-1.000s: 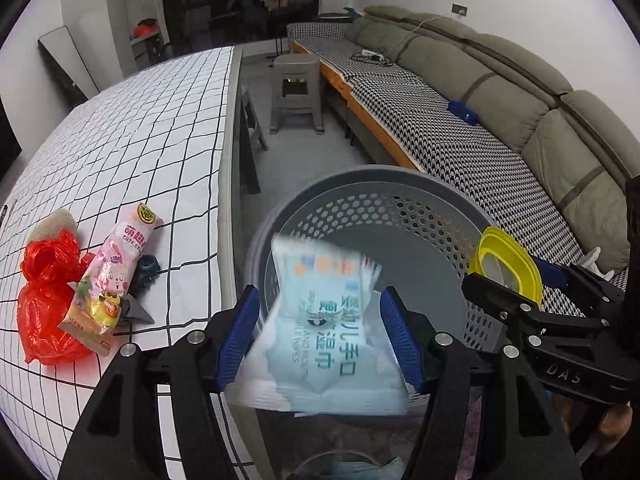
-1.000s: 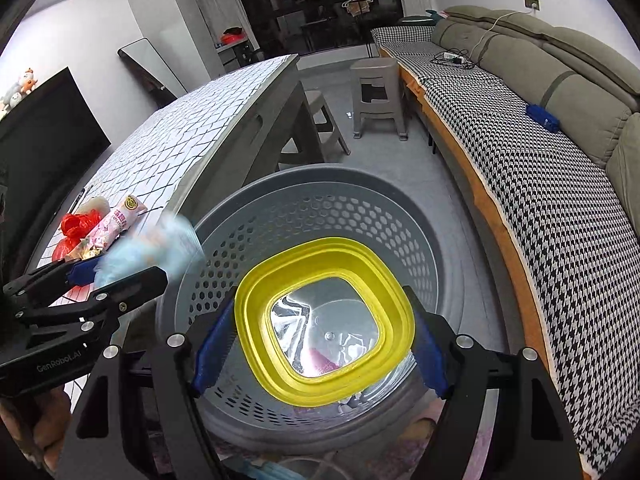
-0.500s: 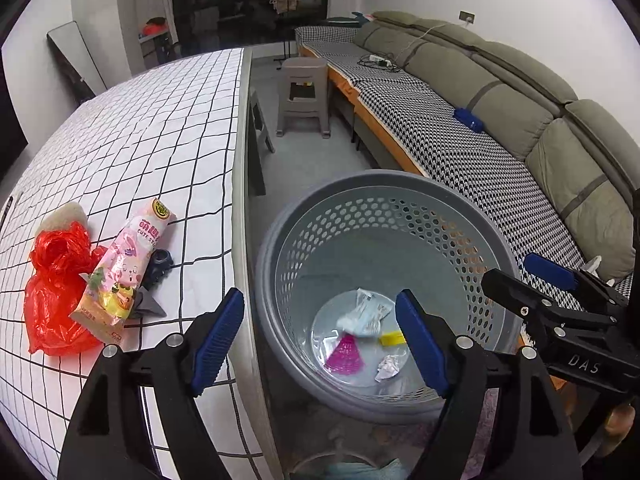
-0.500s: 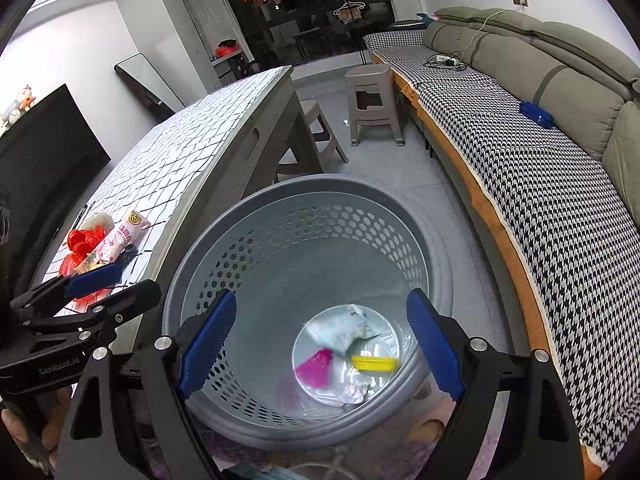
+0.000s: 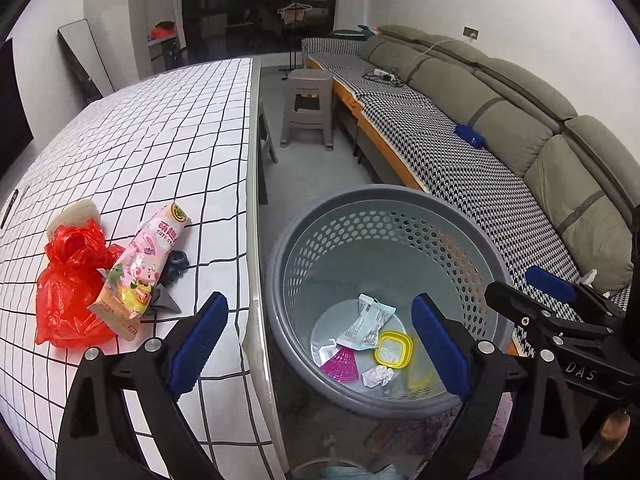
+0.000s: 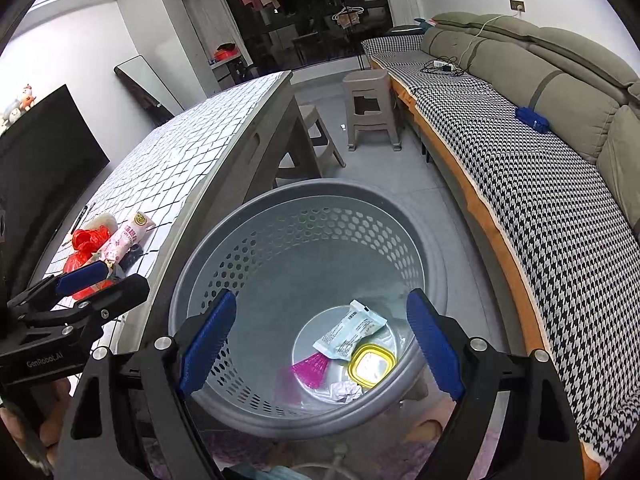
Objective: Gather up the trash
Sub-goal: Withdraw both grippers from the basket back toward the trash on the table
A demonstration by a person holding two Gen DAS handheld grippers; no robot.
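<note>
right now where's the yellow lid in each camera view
Left wrist view: the yellow lid lies at the bottom of the grey basket, lower middle of the picture, just right of the pale blue packet.
Right wrist view: the yellow lid is again on the basket floor, lower middle, just below the blue packet.
Shared landmark: the pink fan-shaped piece to the lid's left.

The basket [image 5: 400, 216] is smooth grey plastic, its wall perforated. Inside it lie a glossy yellow plastic lid [image 5: 394, 349], a pale film wrapper [image 5: 366, 322] and crumpled white paper [image 5: 377, 375]. Left of the basket, a shiny red plastic bag [image 5: 66, 280] and a glossy pink snack packet [image 5: 140, 272] rest on checked cloth [image 5: 160, 140].
</note>
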